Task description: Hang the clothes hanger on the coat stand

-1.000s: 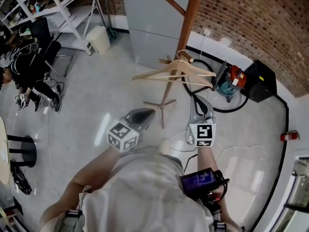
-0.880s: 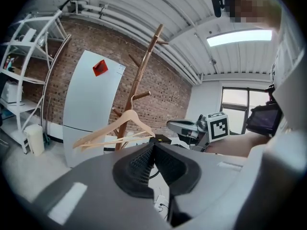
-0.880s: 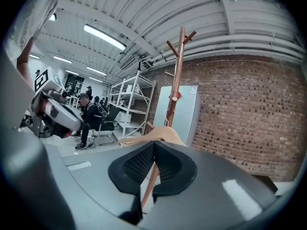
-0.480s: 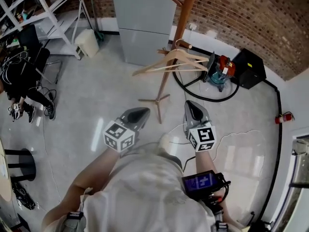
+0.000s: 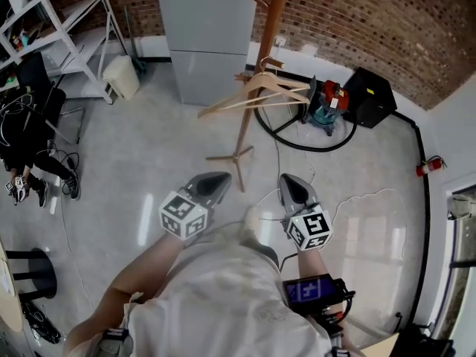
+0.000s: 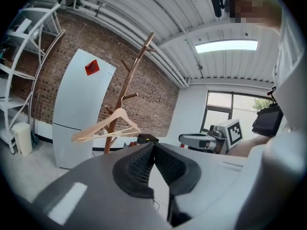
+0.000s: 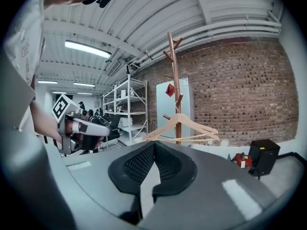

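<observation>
The pale wooden clothes hanger (image 5: 256, 95) hangs by its hook on a low peg of the brown wooden coat stand (image 5: 248, 129), at your twelve o'clock. Judge it done. Keep the left gripper (image 5: 219, 178) and right gripper (image 5: 287, 182), both pinched together and empty, well clear at six o'clock.
</observation>
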### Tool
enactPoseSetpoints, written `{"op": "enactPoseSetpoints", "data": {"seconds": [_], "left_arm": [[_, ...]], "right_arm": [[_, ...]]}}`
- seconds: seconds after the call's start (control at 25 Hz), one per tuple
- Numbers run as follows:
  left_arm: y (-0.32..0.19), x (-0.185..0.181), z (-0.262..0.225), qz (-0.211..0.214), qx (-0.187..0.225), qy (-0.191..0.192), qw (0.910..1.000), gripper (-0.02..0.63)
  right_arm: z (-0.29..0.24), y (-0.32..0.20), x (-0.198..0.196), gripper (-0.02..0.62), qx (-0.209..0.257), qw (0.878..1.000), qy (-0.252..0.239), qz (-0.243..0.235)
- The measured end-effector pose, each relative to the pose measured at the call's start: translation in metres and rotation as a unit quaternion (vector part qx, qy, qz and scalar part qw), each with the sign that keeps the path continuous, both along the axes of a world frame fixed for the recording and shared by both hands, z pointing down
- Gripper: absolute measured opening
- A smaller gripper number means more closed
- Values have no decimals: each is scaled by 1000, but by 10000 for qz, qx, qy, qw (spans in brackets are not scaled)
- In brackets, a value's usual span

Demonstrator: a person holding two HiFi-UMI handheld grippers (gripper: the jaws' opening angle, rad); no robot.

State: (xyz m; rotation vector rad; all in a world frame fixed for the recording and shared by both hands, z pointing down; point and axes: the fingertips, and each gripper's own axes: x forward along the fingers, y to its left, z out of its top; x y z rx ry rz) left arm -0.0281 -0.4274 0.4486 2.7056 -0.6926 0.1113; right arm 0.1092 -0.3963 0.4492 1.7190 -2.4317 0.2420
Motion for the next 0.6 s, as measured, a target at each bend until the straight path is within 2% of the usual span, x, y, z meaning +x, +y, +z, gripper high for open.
{"op": "enactPoseSetpoints", "data": {"seconds": [0.16, 0.32, 0.6], "left_arm": [[15, -1, 4, 152, -106, -21, 9998, 2], [11, 4, -5, 215, 45, 59, 9997, 2], [20, 7, -1, 283, 33, 61, 9996, 2]], "right_arm": [[3, 27, -11, 12, -105, 9999, -66, -18], [-11, 24, -14, 12, 79, 9999, -27, -92], [-9, 35, -16, 12, 122, 9998, -30, -147]]}}
